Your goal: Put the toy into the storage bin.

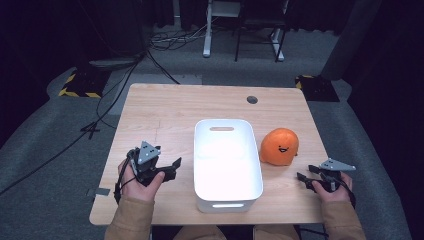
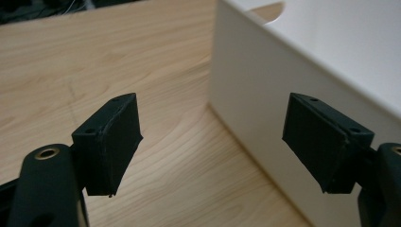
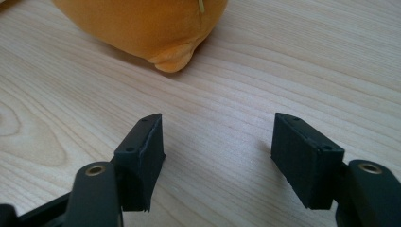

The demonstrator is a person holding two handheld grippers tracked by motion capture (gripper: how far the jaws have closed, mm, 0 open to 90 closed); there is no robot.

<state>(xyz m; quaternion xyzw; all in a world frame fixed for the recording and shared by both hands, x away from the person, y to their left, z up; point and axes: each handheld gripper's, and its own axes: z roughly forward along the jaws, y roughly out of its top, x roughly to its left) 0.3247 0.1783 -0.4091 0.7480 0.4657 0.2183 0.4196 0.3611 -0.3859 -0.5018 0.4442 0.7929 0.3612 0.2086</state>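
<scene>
A: Lying right of white plastic bin (image 1: 227,165), on pale wooden table (image 1: 165,112): round orange plush toy (image 1: 279,146).

B: Looking soft, light; gripping around midsection. Standing apart, empty: left gripper (image 1: 176,163), right gripper (image 1: 301,176).

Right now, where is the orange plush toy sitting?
In the high view, the orange plush toy sits on the table, just right of the white bin and ahead of the right tool.
</scene>
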